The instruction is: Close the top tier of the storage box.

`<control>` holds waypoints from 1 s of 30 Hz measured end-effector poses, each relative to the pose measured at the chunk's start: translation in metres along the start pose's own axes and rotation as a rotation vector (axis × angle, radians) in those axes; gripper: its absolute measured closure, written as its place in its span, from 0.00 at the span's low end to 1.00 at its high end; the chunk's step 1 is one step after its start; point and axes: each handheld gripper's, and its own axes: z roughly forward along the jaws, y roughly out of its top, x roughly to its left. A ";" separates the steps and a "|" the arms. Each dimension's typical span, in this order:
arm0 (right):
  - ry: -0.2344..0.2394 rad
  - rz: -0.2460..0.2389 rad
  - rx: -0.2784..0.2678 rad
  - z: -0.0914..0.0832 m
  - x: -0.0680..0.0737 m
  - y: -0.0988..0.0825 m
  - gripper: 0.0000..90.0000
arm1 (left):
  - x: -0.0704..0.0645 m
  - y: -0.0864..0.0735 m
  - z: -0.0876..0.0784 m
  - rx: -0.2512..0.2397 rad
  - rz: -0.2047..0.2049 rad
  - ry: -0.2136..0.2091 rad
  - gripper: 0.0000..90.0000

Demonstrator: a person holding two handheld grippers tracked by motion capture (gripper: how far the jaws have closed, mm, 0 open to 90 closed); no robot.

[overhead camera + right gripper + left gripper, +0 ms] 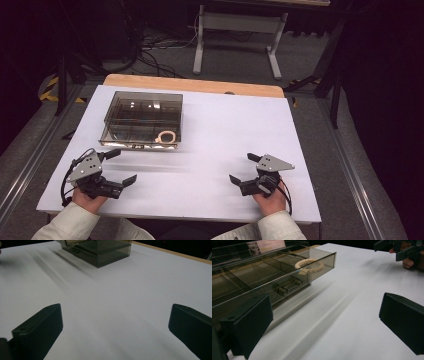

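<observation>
Grippers, left (120, 167) and right (243, 169), rest low with fingers spread wide and empty, apparently staged to reach the drawer box (142, 119) holding a bracelet (166, 137), left-centre on tabletop (240, 130).

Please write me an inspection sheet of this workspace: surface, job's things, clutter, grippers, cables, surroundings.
Surface: white table top, wooden edge at the far side.
Job's things: smoky transparent drawer box on the far left part; a beige ring-shaped bracelet lies in its front right corner; a metal handle is on its front.
Clutter: nothing seen.
Grippers: left gripper and right gripper are both open, empty, and held low at the near edge.
Cables: a black cable trails from each gripper; more lie on the floor beyond the table.
Surroundings: grey floor, a white table frame, dark background.
</observation>
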 end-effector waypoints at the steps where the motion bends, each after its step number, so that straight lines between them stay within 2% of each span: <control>1: 0.000 -0.002 0.000 0.000 0.000 0.000 0.00 | 0.000 0.001 0.000 -0.005 -0.003 0.008 0.00; 2: 0.004 0.006 0.002 0.001 0.001 0.000 0.00 | 0.000 0.001 -0.001 -0.006 -0.019 0.005 0.00; 5: 0.004 0.000 -0.001 0.000 0.001 0.000 0.00 | 0.001 0.002 -0.002 -0.016 -0.030 -0.003 0.01; 10: 0.011 0.006 -0.006 0.001 0.002 0.000 0.00 | 0.000 0.004 -0.002 0.012 -0.007 0.025 0.07; 12: 0.012 0.008 -0.007 0.001 0.002 0.000 0.00 | -0.001 0.004 -0.002 0.015 -0.019 0.021 0.11; 14: 0.013 0.003 -0.009 0.000 0.002 0.000 0.00 | -0.001 0.005 -0.002 0.020 -0.025 0.031 0.18; 15: 0.012 0.002 -0.009 0.000 0.002 0.000 0.00 | 0.000 0.005 -0.003 0.024 -0.019 0.035 0.26; 17: 0.013 0.002 -0.008 0.001 0.002 0.000 0.00 | 0.001 0.006 -0.004 0.027 -0.022 0.018 0.39; 20: 0.014 0.002 -0.007 0.001 0.002 0.000 0.00 | 0.004 0.006 -0.004 0.059 -0.026 0.017 0.59; 22: 0.014 -0.002 -0.006 0.001 0.002 0.000 0.00 | 0.006 0.006 -0.003 0.084 -0.049 0.035 0.76; 24: 0.016 -0.003 -0.006 0.001 0.003 0.000 0.00 | 0.009 0.007 -0.003 0.104 -0.055 0.046 0.90; 26: 0.016 -0.004 -0.005 0.001 0.003 0.000 0.00 | 0.010 0.008 -0.001 0.118 -0.065 0.074 0.99; 27: 0.017 -0.004 -0.006 0.001 0.003 0.000 0.00 | 0.012 0.009 -0.001 0.127 -0.056 0.088 1.00; 30: 0.018 -0.006 -0.005 0.002 0.003 0.000 0.00 | 0.015 0.010 0.003 0.136 -0.063 0.120 1.00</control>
